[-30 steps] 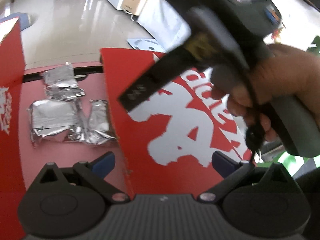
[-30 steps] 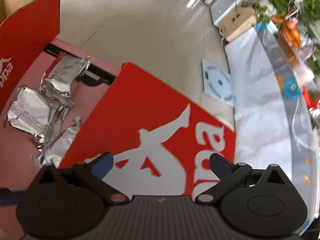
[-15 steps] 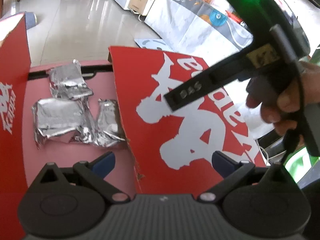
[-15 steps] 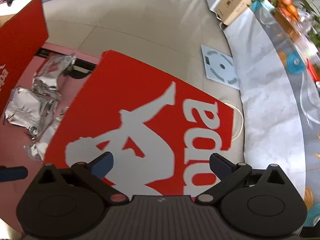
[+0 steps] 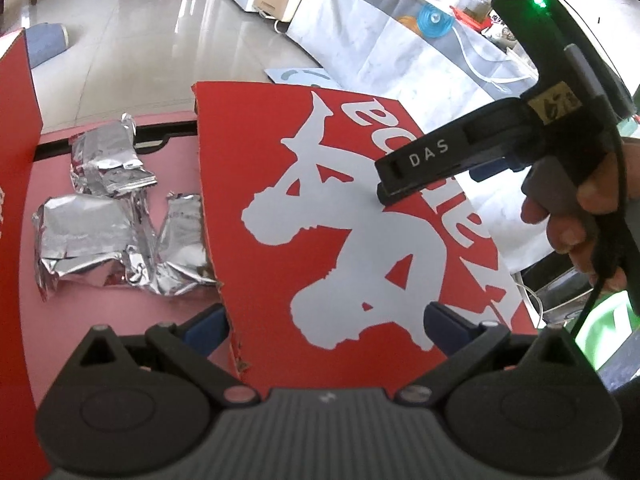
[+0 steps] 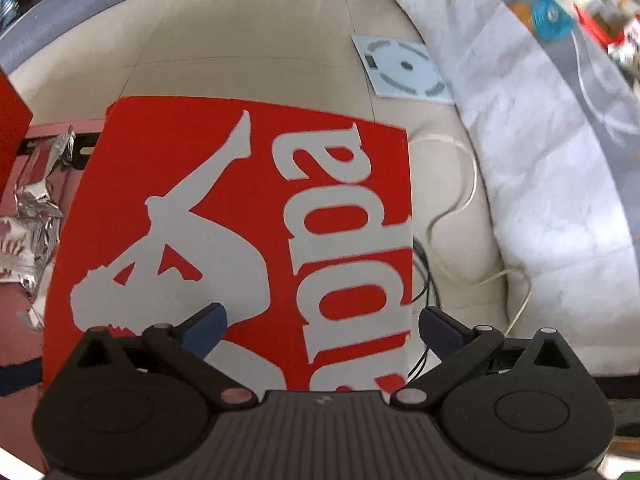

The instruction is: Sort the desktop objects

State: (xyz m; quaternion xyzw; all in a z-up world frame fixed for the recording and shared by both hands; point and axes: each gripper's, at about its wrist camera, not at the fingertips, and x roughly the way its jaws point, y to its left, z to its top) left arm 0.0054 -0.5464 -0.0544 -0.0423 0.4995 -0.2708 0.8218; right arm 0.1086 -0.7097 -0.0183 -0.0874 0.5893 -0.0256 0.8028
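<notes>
Red card fills the near field: the box flap (image 5: 360, 216) with a white figure print is lying tilted across both views, its torn near corner sitting between the left gripper (image 5: 324, 320) fingers, which are standing spread and gripping nothing. The right gripper (image 6: 322, 326) is also hanging open above the flap, one finger (image 6: 204, 324) over the print, the other past the flap's right edge. The right hand (image 5: 576, 216) is showing beside the flap. Left of the flap, crumpled foil packets (image 5: 116, 220) are lying on the box's pink floor (image 5: 120, 320), close together, against the flap's edge. Beyond, bare tiled floor (image 6: 248, 36) is stretching away; a white-draped table (image 6: 540, 168) is bordering it at right.
</notes>
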